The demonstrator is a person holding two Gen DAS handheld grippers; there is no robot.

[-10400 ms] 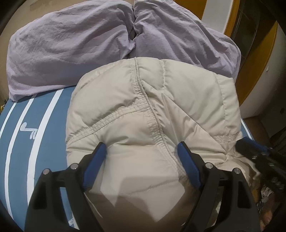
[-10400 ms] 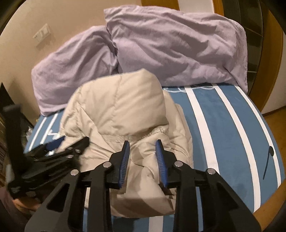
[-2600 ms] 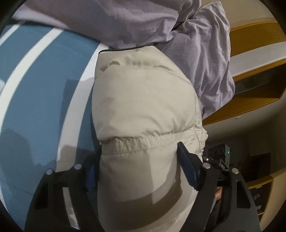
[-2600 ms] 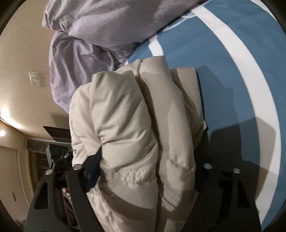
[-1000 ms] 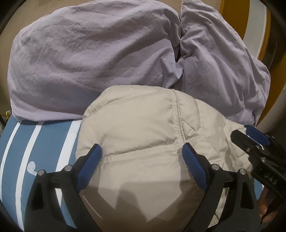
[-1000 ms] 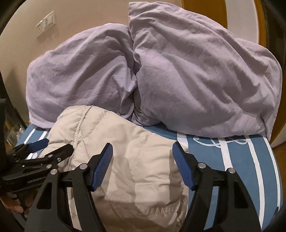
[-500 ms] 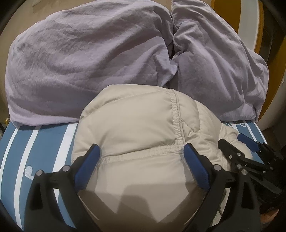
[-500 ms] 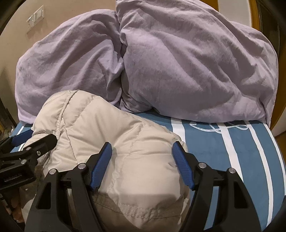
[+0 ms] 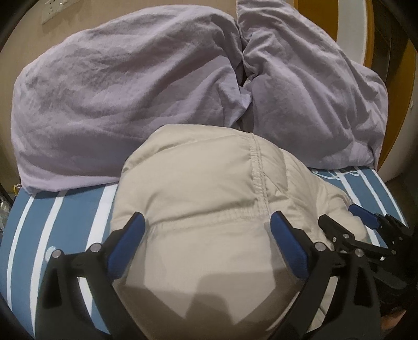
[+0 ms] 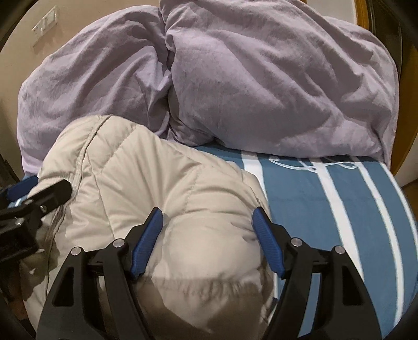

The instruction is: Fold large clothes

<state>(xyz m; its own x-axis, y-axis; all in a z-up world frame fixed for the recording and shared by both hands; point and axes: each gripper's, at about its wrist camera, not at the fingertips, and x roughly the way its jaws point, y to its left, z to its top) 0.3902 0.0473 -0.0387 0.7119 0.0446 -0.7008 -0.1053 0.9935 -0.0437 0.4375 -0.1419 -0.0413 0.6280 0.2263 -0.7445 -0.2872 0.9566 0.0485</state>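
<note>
Nearest the lens in the left wrist view: left tool (image 9: 206, 230), jaws spread wide, blue pads (image 9: 126, 242) flanking the puffy beige jacket (image 9: 209, 188) without pinching it. Folded into a rounded bundle, filling the lower centre of the frame, a stitched seam running down its middle. At lower right, touching the bundle's right edge: right tool (image 9: 358, 222), black with a blue pad.

In the right wrist view: right tool (image 10: 207, 230) low in the frame, jaws opening, pads (image 10: 147, 240) either side of a bulge of jacket (image 10: 162, 188), not squeezing it. Left tool (image 10: 36, 191) at the left edge, one finger lying on the bundle's left side.

Beneath and to the right: blue bed cover (image 10: 326, 209) with white stripes, bare at the right of the frame. Farther back, across the upper half: two crumpled lilac pillows (image 10: 274, 78) side by side, the jacket's far edge up against them. Beyond, at upper left: beige wall with a switch plate (image 10: 44, 22).
</note>
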